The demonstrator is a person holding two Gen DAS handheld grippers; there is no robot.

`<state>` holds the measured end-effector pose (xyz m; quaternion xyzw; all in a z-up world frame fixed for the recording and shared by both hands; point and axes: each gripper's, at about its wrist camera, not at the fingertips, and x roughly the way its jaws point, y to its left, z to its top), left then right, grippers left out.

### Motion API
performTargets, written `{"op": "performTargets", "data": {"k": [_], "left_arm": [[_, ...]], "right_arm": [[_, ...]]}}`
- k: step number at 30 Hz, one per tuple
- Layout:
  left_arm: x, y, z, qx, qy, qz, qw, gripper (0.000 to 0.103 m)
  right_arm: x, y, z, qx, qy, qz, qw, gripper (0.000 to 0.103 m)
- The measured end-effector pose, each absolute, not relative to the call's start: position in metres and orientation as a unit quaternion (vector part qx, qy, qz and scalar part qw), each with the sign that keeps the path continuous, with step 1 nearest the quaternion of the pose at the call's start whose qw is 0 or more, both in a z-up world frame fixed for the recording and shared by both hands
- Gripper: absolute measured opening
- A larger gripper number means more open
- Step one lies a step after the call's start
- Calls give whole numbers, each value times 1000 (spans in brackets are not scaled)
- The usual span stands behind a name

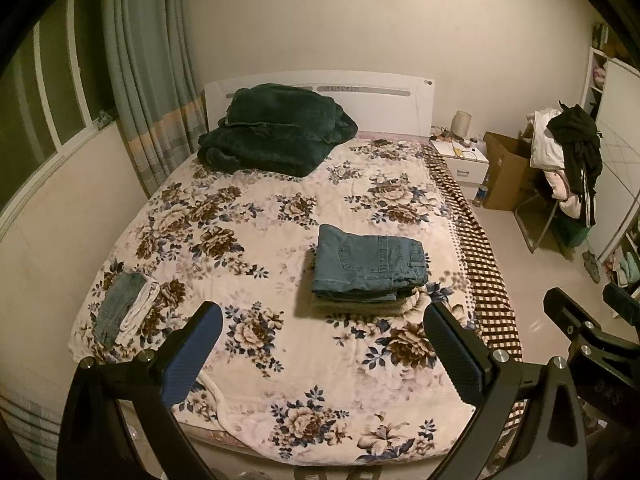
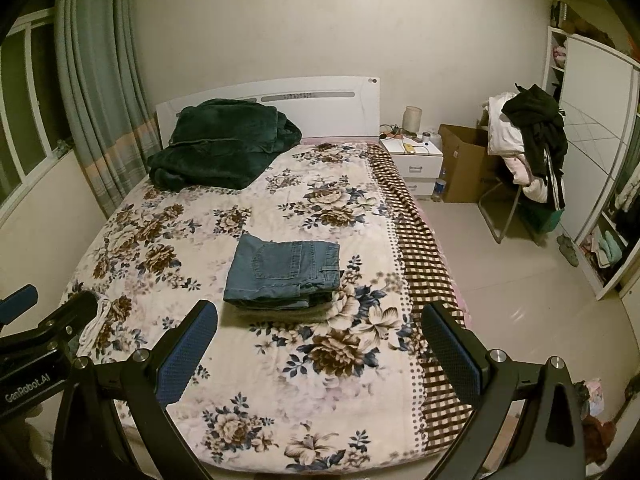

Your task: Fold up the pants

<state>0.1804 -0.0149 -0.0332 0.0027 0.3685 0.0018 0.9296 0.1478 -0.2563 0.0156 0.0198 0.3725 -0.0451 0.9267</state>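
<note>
While both grippers, left (image 1: 322,354) and right (image 2: 320,354), are hovering with fingers spread, the folded jeans (image 1: 368,266) are lying mid-bed (image 1: 280,380), a dark blanket (image 1: 276,132) sitting near the headboard (image 1: 384,106).

One text could be read — "GenRobot.AI", in pale letters on the black plastic body of the left gripper (image 2: 48,316), at the near left of the right wrist view.

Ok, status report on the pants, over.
Left tool open, right tool open, both empty. Folded blue denim pants stacked on floral bedspread. Nothing in the way.
</note>
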Motion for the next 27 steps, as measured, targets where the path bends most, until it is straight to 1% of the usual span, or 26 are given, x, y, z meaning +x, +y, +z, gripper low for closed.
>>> {"op": "performTargets", "data": {"k": [27], "left_arm": [[177,-17,-24,-2,351,15,936,103]], "right_arm": [[144,-259,23,21,362,-49,931,103]]}}
